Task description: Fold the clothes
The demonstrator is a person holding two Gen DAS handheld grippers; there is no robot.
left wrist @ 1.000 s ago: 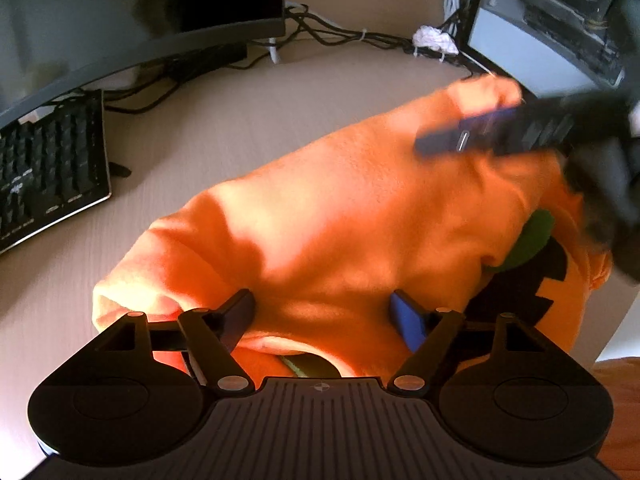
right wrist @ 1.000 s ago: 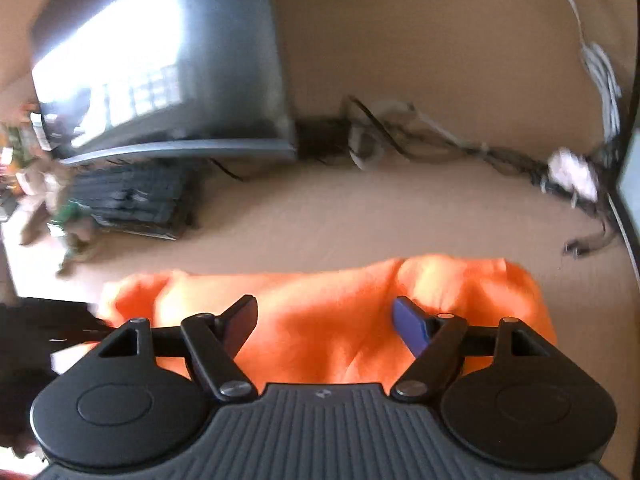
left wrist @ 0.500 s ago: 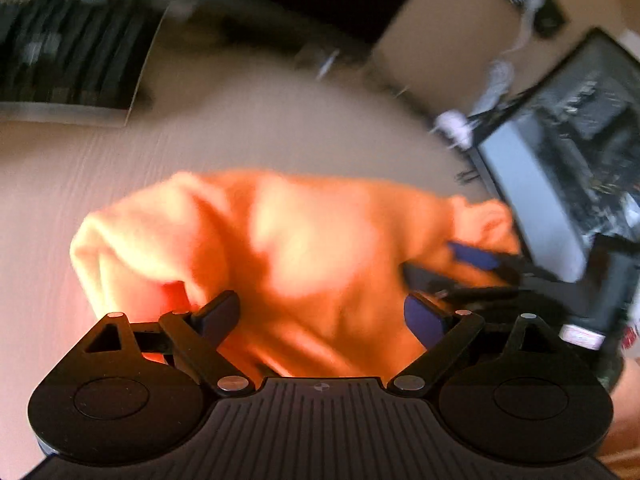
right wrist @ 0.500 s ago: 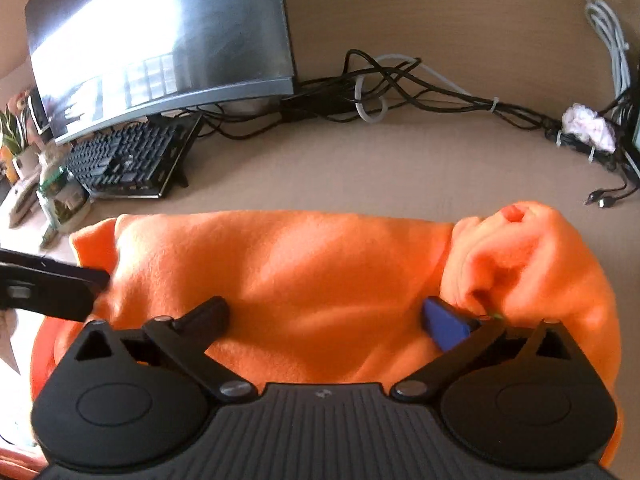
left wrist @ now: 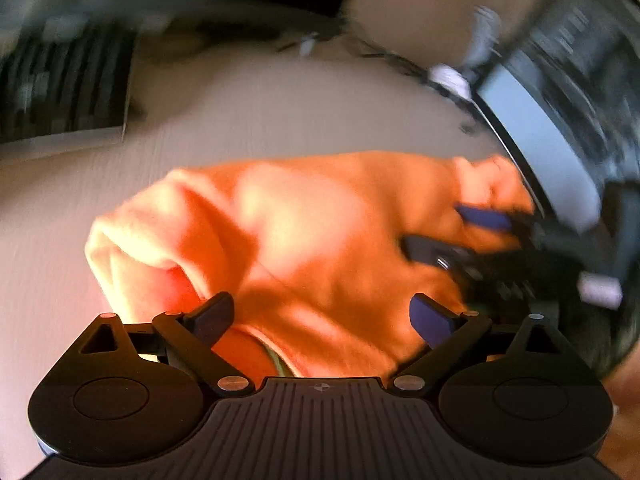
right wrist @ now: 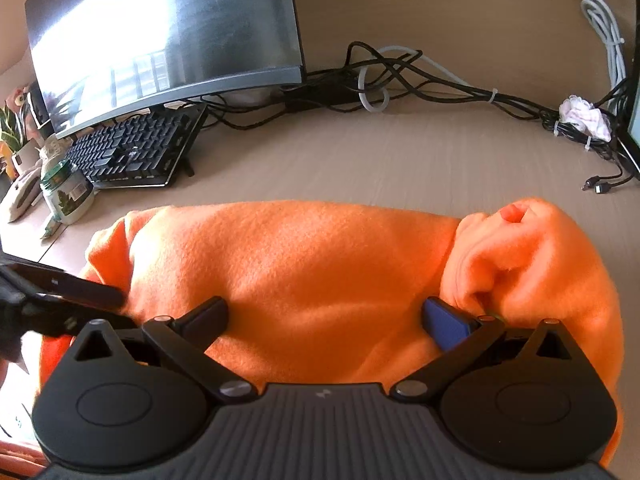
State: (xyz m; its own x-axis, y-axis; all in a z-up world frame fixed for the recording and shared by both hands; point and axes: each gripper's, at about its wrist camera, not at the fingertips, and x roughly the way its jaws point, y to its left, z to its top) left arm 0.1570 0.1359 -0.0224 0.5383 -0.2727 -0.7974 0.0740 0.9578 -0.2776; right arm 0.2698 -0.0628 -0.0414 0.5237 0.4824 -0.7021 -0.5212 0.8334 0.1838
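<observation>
Orange garment (right wrist: 320,276) lies bunched on the table (right wrist: 400,160), roughly rolled lengthwise; looks partly folded, not flat or squared yet. Judgement: early-to-mid, final folds and tidying left. Right hand-held gripper (right wrist: 326,320) sits low over the near edge, jaws spread wide, cloth between them but not pinched. Left hand-held gripper (left wrist: 320,316) likewise released, jaws apart over the other end of the garment; that view is blurred. Lumpy end (right wrist: 520,248) sits just right of the right gripper. Keyboard (right wrist: 132,152) and monitor (right wrist: 168,40) well behind.
</observation>
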